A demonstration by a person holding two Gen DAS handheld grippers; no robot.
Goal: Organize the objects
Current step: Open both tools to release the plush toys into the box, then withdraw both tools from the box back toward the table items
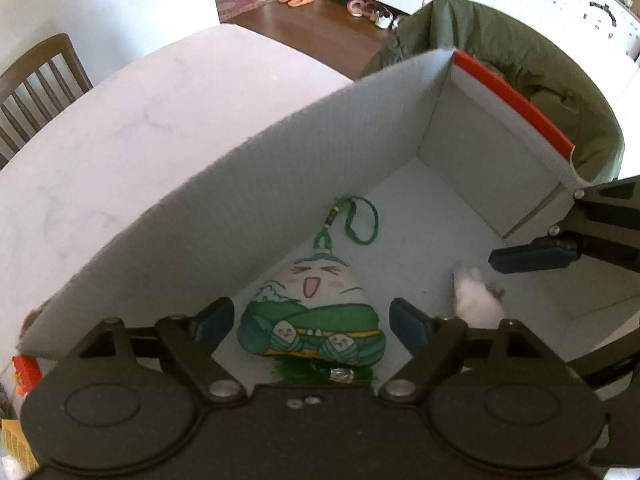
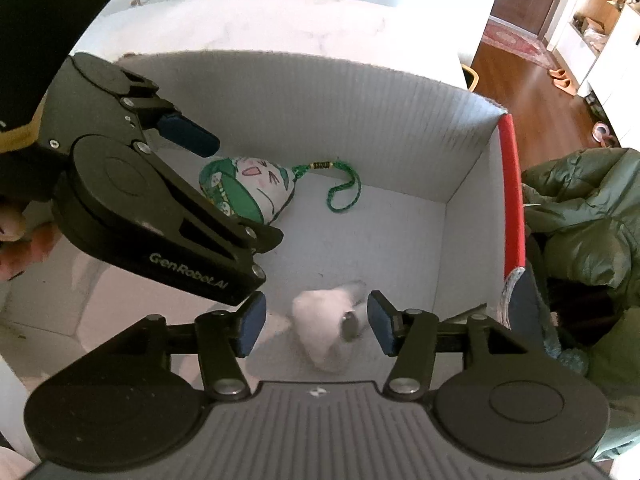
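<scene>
White corrugated cardboard forms the open box [image 1: 224, 184] that stands on the pale marble-look desk [image 1: 120, 120], with a red strip [image 2: 513, 196] along one short wall's rim. Two soft things lie on the box floor. One is a green-and-white plush charm [image 1: 310, 312] shaped like a rice dumpling, with a smiling face, a green braided loop [image 1: 362, 220] at its tip and a dark green tassel at its base; it lies close to the long wall. The other is a fluffy white pompom [image 2: 328, 328], blurred, with a small metal piece on it, lying apart from the charm nearer the middle of the floor. The left gripper [image 1: 312, 320] hangs above the charm with its blue-padded fingers spread wide, one to each side, holding nothing. The right gripper [image 2: 316, 322] hangs over the pompom, its fingers likewise spread with the pompom between them; contact cannot be told. A hand [image 2: 16, 236] grips the left tool. One wooden chair [image 1: 36, 84] stands at the desk's far-left edge, and a green padded jacket [image 2: 580, 216] lies just beyond the red-rimmed wall.
</scene>
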